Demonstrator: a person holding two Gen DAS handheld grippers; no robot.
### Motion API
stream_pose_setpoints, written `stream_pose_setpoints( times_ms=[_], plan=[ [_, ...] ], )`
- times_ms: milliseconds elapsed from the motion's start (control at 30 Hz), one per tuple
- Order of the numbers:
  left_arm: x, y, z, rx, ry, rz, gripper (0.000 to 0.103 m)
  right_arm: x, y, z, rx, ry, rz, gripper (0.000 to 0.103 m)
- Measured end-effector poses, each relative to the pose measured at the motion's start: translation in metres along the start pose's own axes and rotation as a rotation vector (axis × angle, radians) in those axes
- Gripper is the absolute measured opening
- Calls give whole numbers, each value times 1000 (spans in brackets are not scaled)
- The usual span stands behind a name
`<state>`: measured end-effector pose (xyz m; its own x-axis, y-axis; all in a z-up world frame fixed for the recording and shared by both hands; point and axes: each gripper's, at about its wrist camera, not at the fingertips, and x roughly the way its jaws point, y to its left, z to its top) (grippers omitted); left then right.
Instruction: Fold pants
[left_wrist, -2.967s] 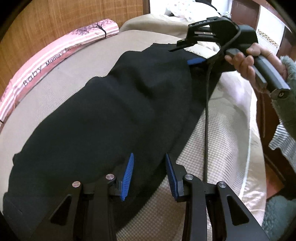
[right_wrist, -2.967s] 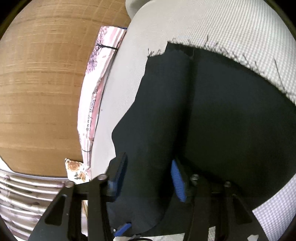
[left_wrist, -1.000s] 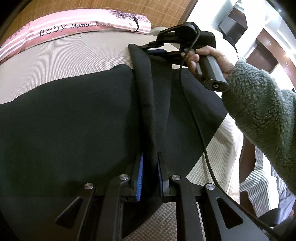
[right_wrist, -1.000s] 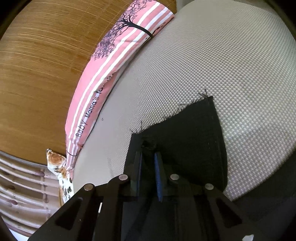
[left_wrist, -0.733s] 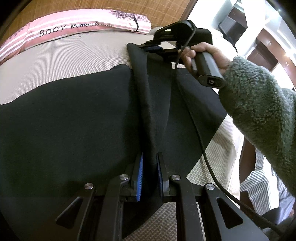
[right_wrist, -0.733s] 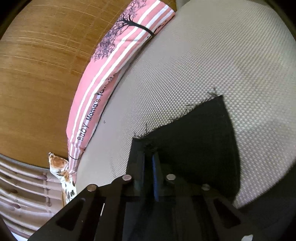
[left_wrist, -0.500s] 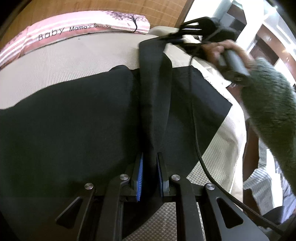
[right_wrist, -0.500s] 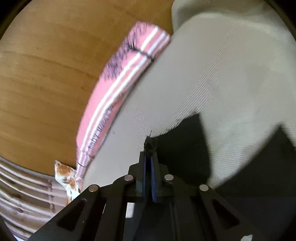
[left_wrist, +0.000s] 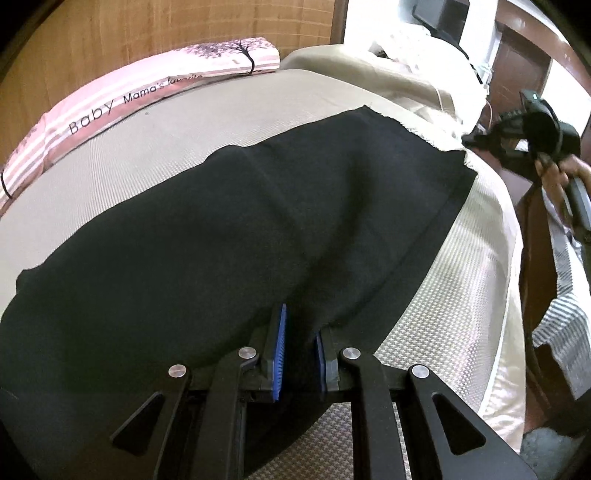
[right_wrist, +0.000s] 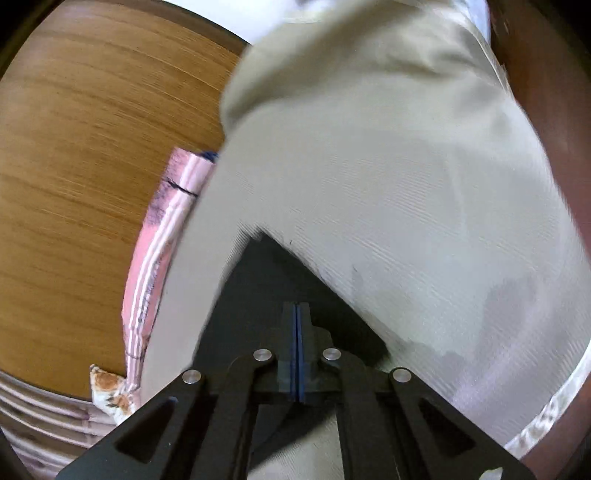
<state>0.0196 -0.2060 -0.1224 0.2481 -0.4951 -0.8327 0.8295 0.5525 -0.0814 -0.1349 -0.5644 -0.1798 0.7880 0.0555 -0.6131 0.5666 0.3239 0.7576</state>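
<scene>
Nearest the left wrist camera, the left gripper (left_wrist: 297, 350) had its blue-padded fingers (left_wrist: 277, 354) clamped on a fold of the black pants (left_wrist: 229, 236), at the garment's near edge. From that pinch the pants spread away across the bed (left_wrist: 454, 291), lying mostly flat with soft ridges running along the legs; the hem end lay at the far right of the garment, its frayed edge resting on the bed's weave. The bed cover showed bare on both sides of the pants, a pale strip on the right and a wider band beyond the garment's far side. Beyond that band, against the wooden headboard (left_wrist: 155, 33), lay a pink striped pillow (left_wrist: 122, 103) printed with "Baby Mama's" lettering and a tree. A beige blanket (left_wrist: 384, 70) was heaped past the hem end of the pants.

The right gripper (left_wrist: 476, 142) appeared off the right of the hem end, clear of the pants and held in the person's right hand (left_wrist: 557, 175). In the blurred right wrist view its fingers (right_wrist: 290, 345) were pressed together with nothing between them, a dark corner of the pants (right_wrist: 266, 280) lying below them on the bed, with the pillow and headboard to the left of that corner
</scene>
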Motion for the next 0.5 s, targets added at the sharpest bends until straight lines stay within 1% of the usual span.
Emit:
stream_pose_setpoints(
  times_ms=[67,133,233,267,300,367,500],
  plan=[
    [0,-2,-1,11,1,15,15,-1,-6,-9,8,-12,11,6],
    [0,-3,-1,14,2,20,15,1,-5,-15,13,2,46,6],
    [0,-4,-1,14,4,24,15,4,2,-22,9,13,64,8],
    [0,-4,-1,13,4,25,15,2,2,-23,9,20,67,14],
    [0,-5,-1,13,4,26,15,2,3,-26,12,30,63,22],
    [0,-6,1,14,5,29,15,1,0,-30,32,41,61,27],
    [0,-6,-1,11,5,30,15,3,-13,-35,57,48,41,27]
  ],
)
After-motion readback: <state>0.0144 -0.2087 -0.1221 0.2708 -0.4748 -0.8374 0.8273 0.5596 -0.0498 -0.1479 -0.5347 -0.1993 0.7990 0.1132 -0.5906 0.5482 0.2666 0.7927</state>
